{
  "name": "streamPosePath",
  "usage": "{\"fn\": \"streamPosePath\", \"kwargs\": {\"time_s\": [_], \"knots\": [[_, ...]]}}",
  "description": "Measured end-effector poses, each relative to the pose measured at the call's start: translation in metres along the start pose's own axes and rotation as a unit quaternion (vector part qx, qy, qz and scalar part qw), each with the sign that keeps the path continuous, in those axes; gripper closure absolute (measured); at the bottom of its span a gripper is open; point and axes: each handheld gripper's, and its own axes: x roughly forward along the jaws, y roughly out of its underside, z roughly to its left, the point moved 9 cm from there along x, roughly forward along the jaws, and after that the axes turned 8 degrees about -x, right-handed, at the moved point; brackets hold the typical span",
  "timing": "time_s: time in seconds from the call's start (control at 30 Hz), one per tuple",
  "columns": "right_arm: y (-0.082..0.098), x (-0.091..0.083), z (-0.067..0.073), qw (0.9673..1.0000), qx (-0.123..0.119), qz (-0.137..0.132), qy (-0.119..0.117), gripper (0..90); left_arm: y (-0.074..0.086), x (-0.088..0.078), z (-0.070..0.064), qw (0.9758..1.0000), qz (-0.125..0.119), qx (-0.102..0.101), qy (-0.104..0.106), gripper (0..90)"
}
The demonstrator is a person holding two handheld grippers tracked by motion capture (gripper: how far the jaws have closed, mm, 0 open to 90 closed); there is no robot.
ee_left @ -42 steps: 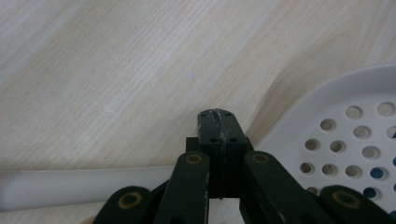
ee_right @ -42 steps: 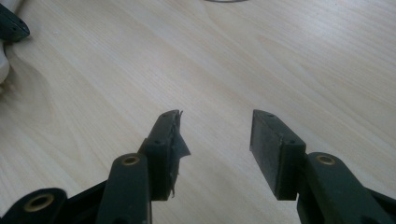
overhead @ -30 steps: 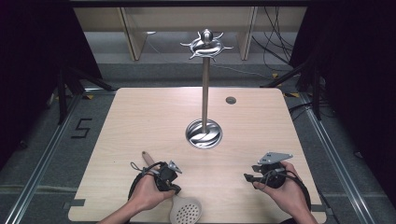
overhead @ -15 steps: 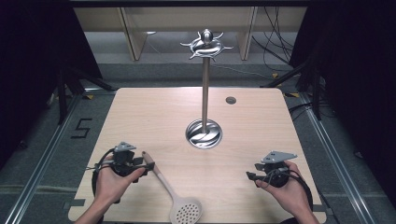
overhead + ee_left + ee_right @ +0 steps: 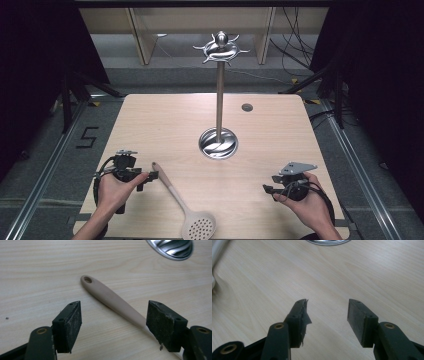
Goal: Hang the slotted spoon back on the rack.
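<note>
A beige slotted spoon (image 5: 182, 205) lies flat on the wooden table (image 5: 160, 120), its handle end to the upper left and its perforated head at the front edge. My left gripper (image 5: 148, 176) sits just left of the handle end, open. Its jaws have just been opening. In the left gripper view the handle (image 5: 110, 296) lies on the table and runs past the right pad without being pressed; my left gripper (image 5: 113, 315) holds nothing. My right gripper (image 5: 267, 189) rests at the front right, open and empty (image 5: 327, 310); its jaws have also just been opening a little.
A shiny metal stand rises from a round base (image 5: 218, 143) at the table's middle to a crown of hooks (image 5: 220, 47). A small dark round spot (image 5: 247, 107) marks the far side of the table. The base's rim (image 5: 328, 242) lies ahead of my right gripper.
My left gripper was shut on the spoon handle; it has opened, let go and drawn back to the left. The spoon stays where it lay. The right hand has kept its place.
</note>
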Motion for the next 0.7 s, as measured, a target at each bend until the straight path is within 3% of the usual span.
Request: {"fn": "streamPosePath", "kwargs": {"time_s": [0.03,0.07,0.1,0.17,0.23,0.3,0.33,0.37,0.53,0.57,0.6,0.7], "knots": [[-0.002,0.002,0.002,0.9999,0.01,-0.011,0.002,50.4,0.001,0.002,0.001,0.9999,0.009,-0.009,-0.009,28.0],[-0.002,0.003,0.002,0.9998,0.013,-0.017,0.002,50.4,0.003,0.003,0.004,0.9996,0.027,-0.001,-0.012,28.0],[0.001,0.0,0.004,0.9999,0.016,0.002,-0.001,50.3,0.004,0.006,0.004,0.9992,0.035,-0.013,-0.016,28.2],[0.002,0.0,0.0,1.0,-0.005,-0.003,0.004,50.3,0.003,0.013,0.007,0.9985,0.043,-0.017,-0.028,28.9],[0.001,0.0,0.001,0.9999,-0.005,-0.007,0.007,50.3,0.003,0.014,0.008,0.9977,0.054,-0.018,-0.038,29.1],[0.001,-0.004,0.005,0.9999,0.005,0.005,0.009,50.2,0.002,0.017,0.011,0.9971,0.055,-0.016,-0.049,29.1],[0.001,-0.004,0.005,0.9999,0.005,0.005,0.009,50.2,0.002,0.017,0.011,0.9971,0.055,-0.016,-0.049,29.1],[-0.001,-0.003,0.005,0.9999,-0.01,0.001,0.014,50.1,0.0,0.018,0.012,0.9965,0.06,-0.022,-0.053,29.1],[-0.004,-0.004,0.008,0.9998,-0.01,-0.002,0.016,50.1,-0.005,0.02,0.013,0.9958,0.065,-0.032,-0.056,29.1],[-0.003,-0.005,0.011,0.9999,0.002,0.003,0.013,50.1,-0.006,0.021,0.012,0.9958,0.061,-0.036,-0.059,29.1],[-0.002,-0.004,0.009,0.9998,-0.013,0.004,0.013,50.1,-0.007,0.021,0.013,0.9954,0.065,-0.04,-0.059,29.1],[-0.001,-0.003,0.01,0.9999,-0.004,0.008,0.008,50.0,-0.007,0.024,0.012,0.9948,0.066,-0.045,-0.063,29.2]]}}
